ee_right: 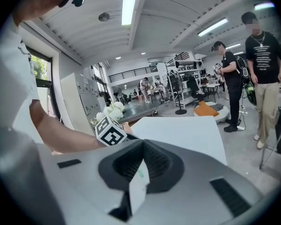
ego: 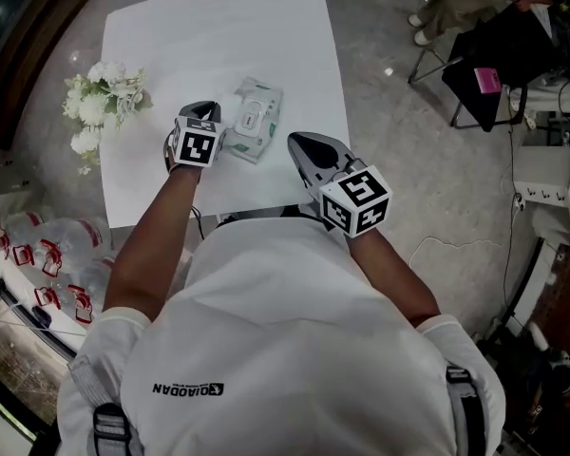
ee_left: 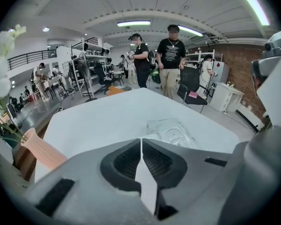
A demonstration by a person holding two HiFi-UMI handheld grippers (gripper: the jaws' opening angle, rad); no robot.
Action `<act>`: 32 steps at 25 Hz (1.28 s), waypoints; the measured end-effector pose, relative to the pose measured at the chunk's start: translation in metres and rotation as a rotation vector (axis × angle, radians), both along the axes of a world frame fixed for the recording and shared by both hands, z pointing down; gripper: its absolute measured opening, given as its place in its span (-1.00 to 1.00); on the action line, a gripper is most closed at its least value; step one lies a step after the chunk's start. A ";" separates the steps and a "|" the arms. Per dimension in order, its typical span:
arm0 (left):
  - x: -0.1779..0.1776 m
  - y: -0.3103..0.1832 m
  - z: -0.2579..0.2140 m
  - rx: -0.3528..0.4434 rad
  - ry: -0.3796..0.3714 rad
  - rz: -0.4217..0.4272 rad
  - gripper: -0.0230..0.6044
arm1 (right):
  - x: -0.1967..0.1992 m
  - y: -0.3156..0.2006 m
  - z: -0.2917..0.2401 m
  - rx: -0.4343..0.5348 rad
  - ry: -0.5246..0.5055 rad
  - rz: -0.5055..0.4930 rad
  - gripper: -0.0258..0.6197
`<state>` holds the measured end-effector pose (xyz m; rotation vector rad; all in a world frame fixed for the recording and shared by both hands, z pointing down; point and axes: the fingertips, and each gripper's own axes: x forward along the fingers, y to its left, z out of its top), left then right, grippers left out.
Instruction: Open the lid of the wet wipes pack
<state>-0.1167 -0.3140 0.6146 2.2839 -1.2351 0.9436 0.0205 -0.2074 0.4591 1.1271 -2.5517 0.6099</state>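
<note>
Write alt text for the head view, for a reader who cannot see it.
From above, a person holds the left gripper left of a wet wipes pack on a white table, the right gripper at its right. White flowers stand farther left.

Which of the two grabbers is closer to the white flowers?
The left gripper. It is between the flowers and the wet wipes pack; the right gripper is on the pack's other side, farther away.

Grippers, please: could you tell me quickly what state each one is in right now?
Left gripper: closed, jaws together, nothing between them.
Right gripper: closed, jaws together, holding nothing.
</note>
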 end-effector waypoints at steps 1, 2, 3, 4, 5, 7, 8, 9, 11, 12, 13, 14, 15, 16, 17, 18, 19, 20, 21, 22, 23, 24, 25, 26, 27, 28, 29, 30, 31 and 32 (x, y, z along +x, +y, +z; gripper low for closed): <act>0.000 0.001 -0.012 0.023 0.016 -0.001 -0.86 | -0.002 -0.002 -0.002 0.007 -0.002 -0.005 -0.90; 0.000 0.002 -0.024 0.046 0.034 -0.004 -0.86 | -0.003 -0.004 -0.004 0.014 -0.003 -0.011 -0.90; -0.002 0.004 -0.035 0.066 0.052 -0.009 -0.86 | -0.005 -0.006 -0.007 0.021 -0.004 -0.019 -0.90; -0.003 0.007 -0.046 0.084 0.072 -0.015 -0.86 | -0.007 -0.007 -0.009 0.028 -0.005 -0.028 -0.90; -0.005 0.010 -0.057 0.100 0.092 -0.021 -0.86 | -0.009 -0.009 -0.011 0.035 -0.005 -0.036 -0.90; -0.008 0.016 -0.078 0.132 0.133 -0.031 -0.86 | -0.013 -0.013 -0.016 0.049 -0.006 -0.052 -0.90; -0.010 0.019 -0.088 0.147 0.153 -0.036 -0.86 | -0.015 -0.015 -0.019 0.056 -0.006 -0.058 -0.90; -0.011 0.023 -0.098 0.161 0.174 -0.041 -0.86 | -0.016 -0.017 -0.021 0.063 -0.006 -0.064 -0.90; -0.016 0.031 -0.116 0.185 0.214 -0.055 -0.86 | -0.018 -0.020 -0.026 0.075 -0.006 -0.074 -0.90; -0.018 0.035 -0.125 0.197 0.233 -0.064 -0.87 | -0.018 -0.021 -0.028 0.080 -0.009 -0.078 -0.90; -0.020 0.040 -0.133 0.208 0.250 -0.072 -0.87 | -0.019 -0.023 -0.030 0.084 -0.013 -0.081 -0.90; -0.022 0.044 -0.140 0.218 0.265 -0.079 -0.88 | -0.019 -0.024 -0.033 0.085 -0.018 -0.084 -0.90; -0.023 0.048 -0.146 0.228 0.278 -0.083 -0.88 | -0.020 -0.024 -0.035 0.085 -0.025 -0.086 -0.90; -0.023 0.052 -0.152 0.236 0.289 -0.084 -0.88 | -0.021 -0.024 -0.037 0.084 -0.033 -0.089 -0.90; -0.023 0.056 -0.158 0.245 0.297 -0.082 -0.89 | -0.023 -0.023 -0.039 0.084 -0.040 -0.093 -0.90; -0.022 0.060 -0.163 0.254 0.303 -0.078 -0.90 | -0.024 -0.022 -0.040 0.086 -0.045 -0.098 -0.90; -0.021 0.064 -0.168 0.263 0.309 -0.074 -0.90 | -0.026 -0.021 -0.042 0.090 -0.050 -0.103 -0.90; -0.021 0.067 -0.172 0.271 0.316 -0.070 -0.90 | -0.027 -0.020 -0.045 0.095 -0.056 -0.107 -0.90; -0.020 0.071 -0.176 0.278 0.323 -0.067 -0.90 | -0.028 -0.019 -0.047 0.101 -0.061 -0.110 -0.90; -0.020 0.074 -0.180 0.286 0.329 -0.067 -0.90 | -0.029 -0.018 -0.049 0.108 -0.066 -0.111 -0.90; -0.020 0.077 -0.184 0.294 0.335 -0.068 -0.90 | -0.031 -0.017 -0.051 0.116 -0.068 -0.112 -0.90; -0.021 0.079 -0.188 0.304 0.339 -0.072 -0.90 | -0.031 -0.017 -0.053 0.123 -0.069 -0.113 -0.90; -0.021 0.082 -0.191 0.314 0.341 -0.075 -0.90 | -0.032 -0.016 -0.054 0.129 -0.071 -0.113 -0.90; -0.022 0.085 -0.195 0.325 0.339 -0.077 -0.90 | -0.032 -0.015 -0.055 0.132 -0.073 -0.113 -0.90; -0.023 0.087 -0.198 0.336 0.335 -0.077 -0.90 | -0.032 -0.015 -0.054 0.134 -0.074 -0.111 -0.90; -0.024 0.089 -0.200 0.346 0.327 -0.076 -0.90 | -0.032 -0.015 -0.054 0.134 -0.073 -0.108 -0.90; -0.025 0.090 -0.202 0.354 0.319 -0.073 -0.90 | -0.032 -0.015 -0.053 0.134 -0.072 -0.106 -0.90; -0.026 0.091 -0.203 0.359 0.311 -0.071 -0.90 | -0.032 -0.015 -0.051 0.132 -0.073 -0.104 -0.90; -0.027 0.092 -0.204 0.362 0.307 -0.070 -0.90 | -0.032 -0.015 -0.050 0.128 -0.075 -0.102 -0.90; -0.027 0.092 -0.204 0.364 0.306 -0.068 -0.90 | -0.032 -0.015 -0.048 0.122 -0.080 -0.100 -0.90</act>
